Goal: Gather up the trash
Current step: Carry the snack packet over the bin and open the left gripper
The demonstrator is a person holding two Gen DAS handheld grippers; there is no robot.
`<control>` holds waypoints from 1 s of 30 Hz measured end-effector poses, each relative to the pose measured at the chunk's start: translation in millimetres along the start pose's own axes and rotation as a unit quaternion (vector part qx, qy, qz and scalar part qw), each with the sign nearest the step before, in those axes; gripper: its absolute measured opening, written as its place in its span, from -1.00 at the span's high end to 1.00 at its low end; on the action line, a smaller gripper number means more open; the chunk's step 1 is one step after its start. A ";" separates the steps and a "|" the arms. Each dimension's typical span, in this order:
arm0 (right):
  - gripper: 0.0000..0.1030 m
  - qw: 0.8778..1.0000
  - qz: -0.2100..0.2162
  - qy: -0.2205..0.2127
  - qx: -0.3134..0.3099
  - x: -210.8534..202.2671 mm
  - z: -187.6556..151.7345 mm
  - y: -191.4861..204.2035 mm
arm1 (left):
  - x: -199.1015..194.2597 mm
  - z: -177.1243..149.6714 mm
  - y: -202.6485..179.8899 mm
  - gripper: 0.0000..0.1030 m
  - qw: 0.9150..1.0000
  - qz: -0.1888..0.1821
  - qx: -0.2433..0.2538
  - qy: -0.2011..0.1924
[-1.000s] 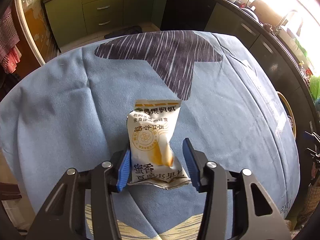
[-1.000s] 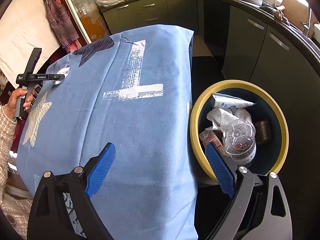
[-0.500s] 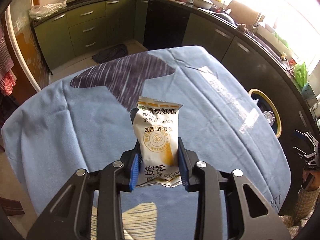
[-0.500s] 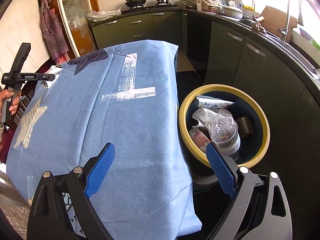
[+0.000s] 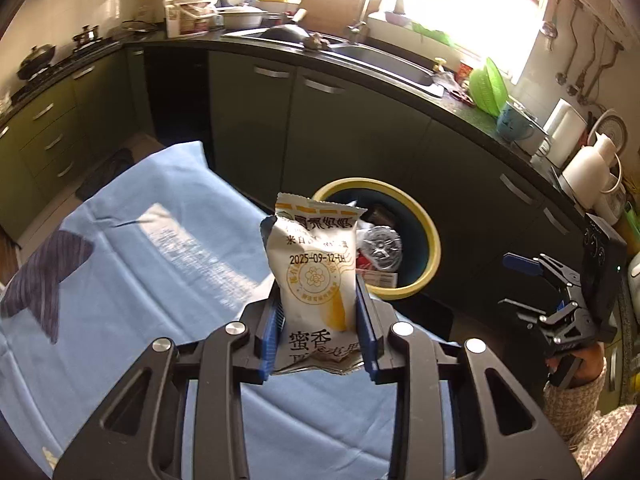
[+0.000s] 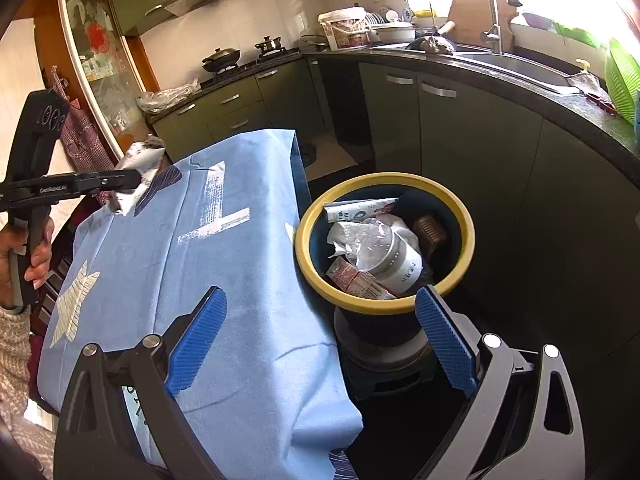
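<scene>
Above the blue tablecloth [image 5: 140, 264], my left gripper [image 5: 318, 332] pinches a white snack packet [image 5: 316, 276] upright between its blue pads, clear of the cloth. Beyond it, right of the table, stands the yellow-rimmed trash bin [image 6: 384, 308], holding rubbish. My right gripper [image 6: 320, 340] hangs spread wide and empty near the bin.

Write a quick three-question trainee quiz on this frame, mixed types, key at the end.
1. True or false: the left gripper is shut on the white printed snack packet.
2. The yellow-rimmed dark blue trash bin stands: A) on the blue tablecloth; B) beside the table on the floor; C) on the black counter.
3. What does the open right gripper hold?

Key: 1 true; 2 B; 3 nothing.
</scene>
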State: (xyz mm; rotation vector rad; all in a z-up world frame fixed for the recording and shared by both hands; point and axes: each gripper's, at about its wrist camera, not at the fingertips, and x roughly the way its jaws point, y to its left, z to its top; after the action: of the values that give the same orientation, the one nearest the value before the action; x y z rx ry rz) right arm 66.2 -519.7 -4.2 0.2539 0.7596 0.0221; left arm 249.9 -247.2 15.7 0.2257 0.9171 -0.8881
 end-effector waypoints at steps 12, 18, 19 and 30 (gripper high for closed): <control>-0.83 0.998 -0.019 -0.019 0.059 -32.4 -20.8 -63.4 | 155.9 74.0 -93.5 0.38 0.996 -0.045 0.022 0.076; -0.84 0.997 -0.027 -0.021 0.073 -38.4 -24.8 -77.0 | 198.6 81.1 -112.8 0.38 0.996 -0.038 0.013 0.086; -0.84 0.997 -0.028 -0.020 0.073 -38.4 -25.0 -77.5 | 203.8 82.0 -114.7 0.37 0.996 -0.035 0.012 0.085; -0.84 0.997 -0.028 -0.014 0.068 -33.8 -22.1 -70.4 | 237.0 86.4 -108.1 0.00 0.996 -0.019 -0.022 0.083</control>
State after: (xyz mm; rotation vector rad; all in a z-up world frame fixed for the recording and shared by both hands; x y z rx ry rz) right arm 21.4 -586.8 -13.2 0.3625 0.7409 -0.0861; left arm 289.6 -495.9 -93.2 0.2479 1.0971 -0.8934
